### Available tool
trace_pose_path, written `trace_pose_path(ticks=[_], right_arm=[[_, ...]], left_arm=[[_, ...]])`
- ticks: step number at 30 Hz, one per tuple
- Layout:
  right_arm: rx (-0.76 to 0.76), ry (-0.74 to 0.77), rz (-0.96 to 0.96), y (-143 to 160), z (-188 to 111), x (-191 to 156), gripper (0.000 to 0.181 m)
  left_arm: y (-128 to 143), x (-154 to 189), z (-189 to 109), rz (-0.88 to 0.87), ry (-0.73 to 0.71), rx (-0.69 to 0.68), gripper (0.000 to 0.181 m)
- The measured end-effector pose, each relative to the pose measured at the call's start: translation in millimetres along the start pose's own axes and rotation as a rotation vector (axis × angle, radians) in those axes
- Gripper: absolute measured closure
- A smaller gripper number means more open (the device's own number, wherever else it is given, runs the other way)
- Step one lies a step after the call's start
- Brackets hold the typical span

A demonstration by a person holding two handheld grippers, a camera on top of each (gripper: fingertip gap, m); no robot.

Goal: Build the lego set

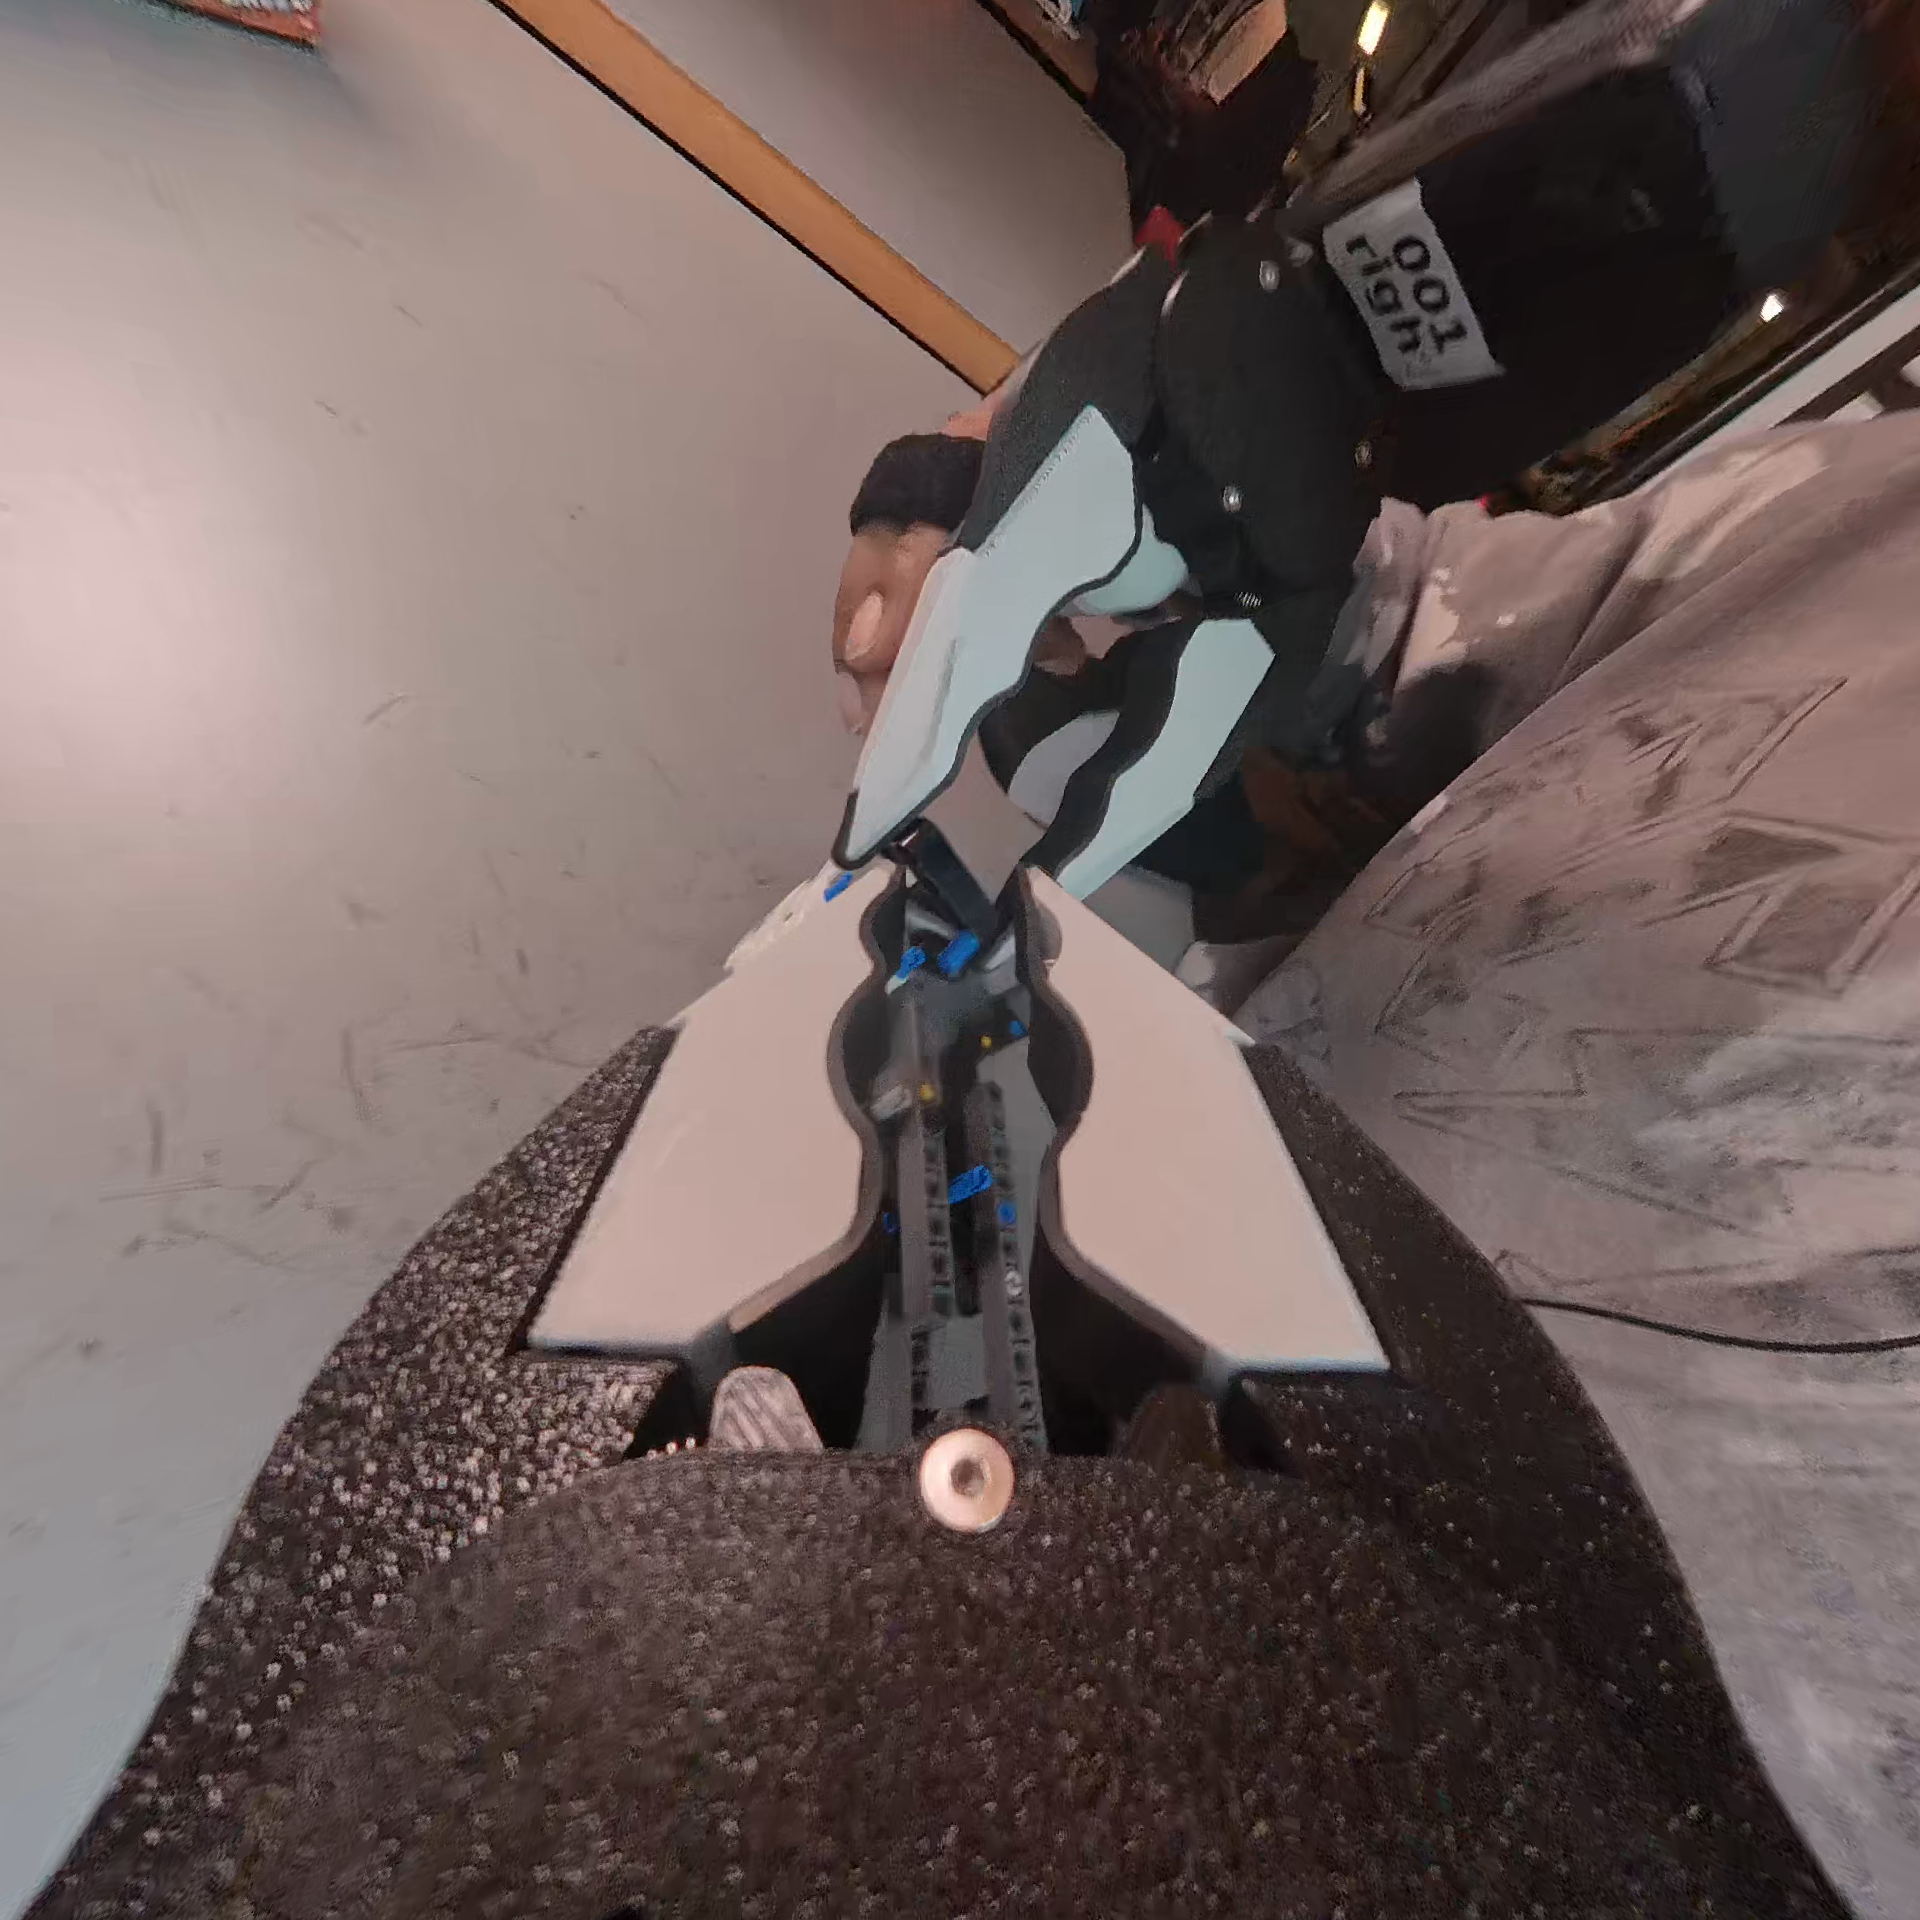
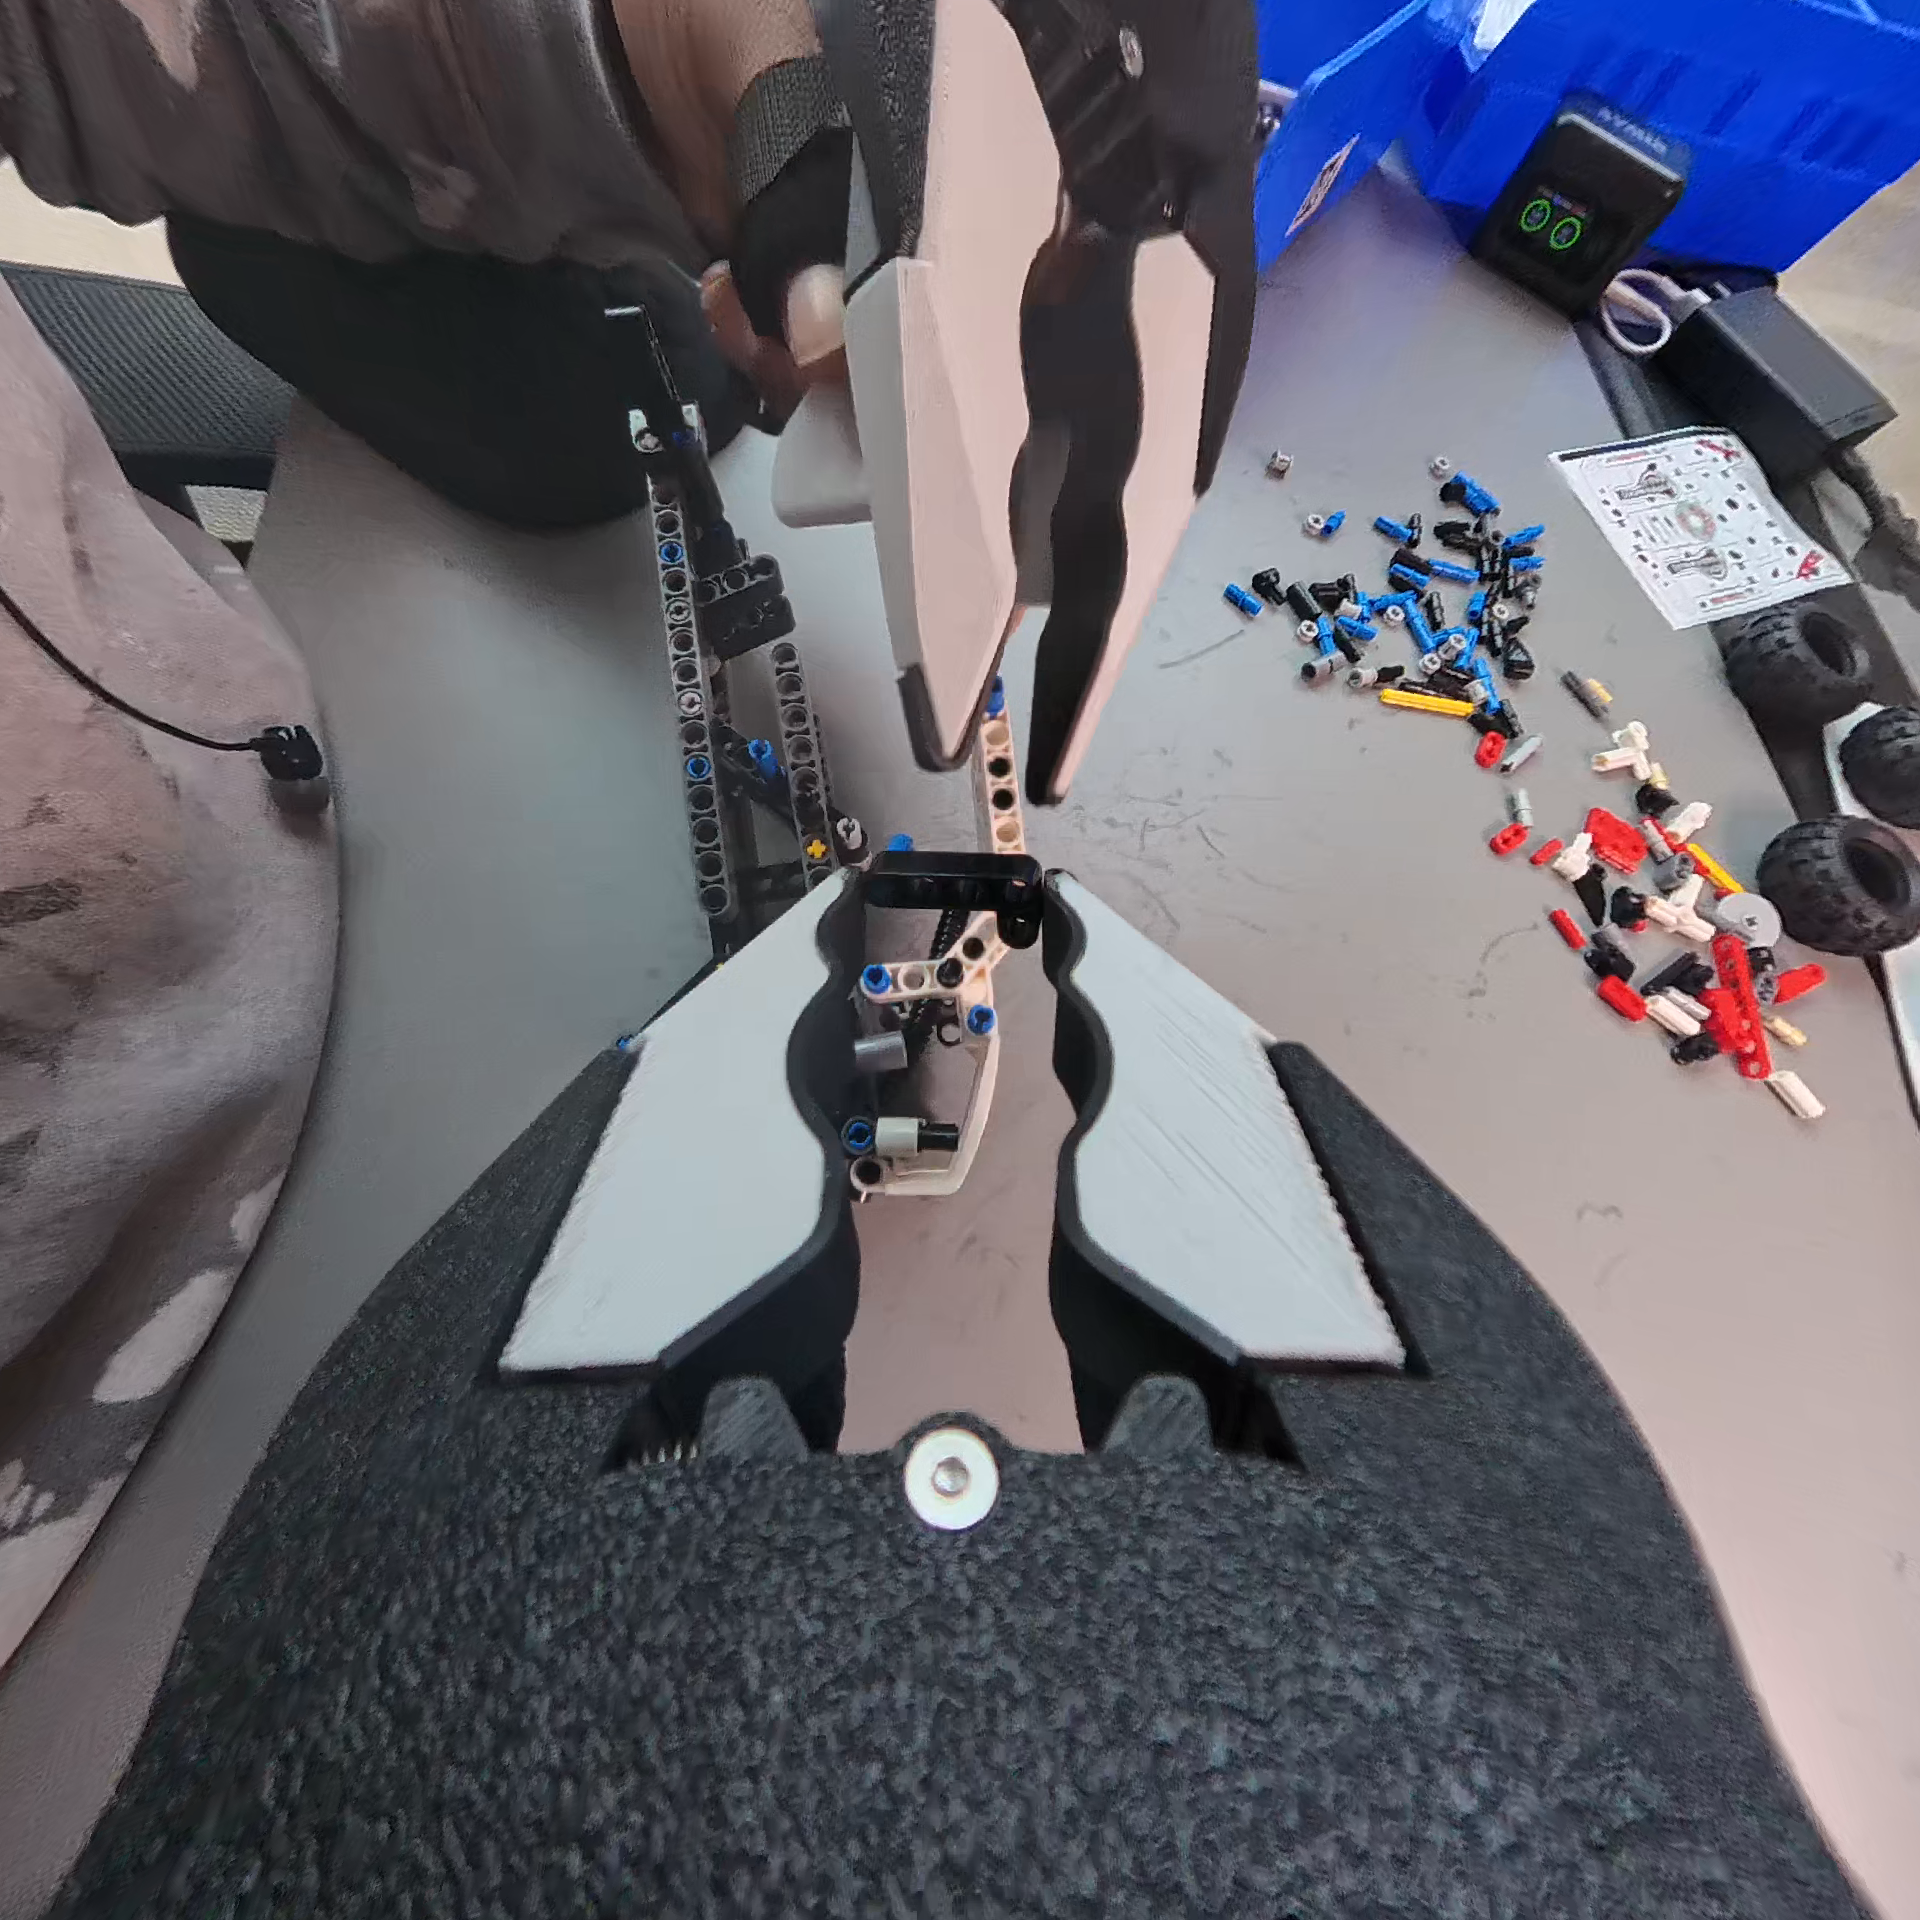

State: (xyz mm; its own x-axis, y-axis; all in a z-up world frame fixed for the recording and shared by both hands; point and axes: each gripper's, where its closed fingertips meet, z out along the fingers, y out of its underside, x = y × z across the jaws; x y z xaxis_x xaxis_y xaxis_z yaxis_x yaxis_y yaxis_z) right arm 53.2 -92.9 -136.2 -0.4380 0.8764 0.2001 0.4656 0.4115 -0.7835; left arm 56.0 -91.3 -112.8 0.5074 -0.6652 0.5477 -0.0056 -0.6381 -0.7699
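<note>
My left gripper (image 1: 951, 899) is shut on a lego assembly (image 1: 935, 1174) of long grey beams with blue pins, which runs back between its fingers. In the right wrist view the left gripper (image 2: 987, 769) comes down from above and clamps the assembly's cream beam (image 2: 1000, 774). The grey and black beams (image 2: 707, 675) stretch off to the left over the grey table (image 2: 1247, 1039). My right gripper (image 2: 951, 883) is shut on a short black beam (image 2: 935, 871) held across its fingertips, right against the assembly's white angled part (image 2: 935, 997). The right gripper's fingers (image 1: 987, 644) also show in the left wrist view.
A pile of small blue and black pins (image 2: 1423, 613) and a scatter of red and white parts (image 2: 1683, 935) lie to the right. Black tyres (image 2: 1839, 883), an instruction sheet (image 2: 1694, 540) and a blue bin (image 2: 1558, 104) are beyond. A person's sleeve (image 2: 125, 935) is at left. The grippers are tip to tip, or close to it.
</note>
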Motion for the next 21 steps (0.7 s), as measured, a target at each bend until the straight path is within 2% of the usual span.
trace_pose_path(ticks=[2,6,10,15,17,19,21], right_arm=[[-0.004,0.022,-0.032,-2.9,0.9,1.4,0.148],[-0.018,0.062,-0.038,-1.5,-2.2,6.8,0.148],[0.0,0.111,-0.013,-3.6,-9.2,14.7,0.148],[0.021,0.143,-0.037,-10.6,-10.9,15.4,0.148],[0.022,0.162,-0.049,-13.1,-10.7,17.4,0.148],[0.049,0.176,-0.058,-16.5,-13.4,19.7,0.148],[0.147,0.186,-0.04,-28.3,-22.0,21.4,0.148]], left_arm=[[-1.1,-0.6,7.2,-0.083,0.017,-0.006,0.159],[-6.0,-5.7,9.3,-0.135,0.0,-0.002,0.164],[-9.4,-9.8,8.2,-0.125,-0.058,-0.016,0.157],[-8.2,-6.1,13.3,-0.112,-0.073,-0.058,0.158],[-11.2,-1.8,14.9,-0.122,-0.042,-0.047,0.17],[-16.6,1.1,13.2,-0.159,0.004,-0.014,0.17],[-28.3,11.4,8.1,-0.26,0.14,0.077,0.171]])
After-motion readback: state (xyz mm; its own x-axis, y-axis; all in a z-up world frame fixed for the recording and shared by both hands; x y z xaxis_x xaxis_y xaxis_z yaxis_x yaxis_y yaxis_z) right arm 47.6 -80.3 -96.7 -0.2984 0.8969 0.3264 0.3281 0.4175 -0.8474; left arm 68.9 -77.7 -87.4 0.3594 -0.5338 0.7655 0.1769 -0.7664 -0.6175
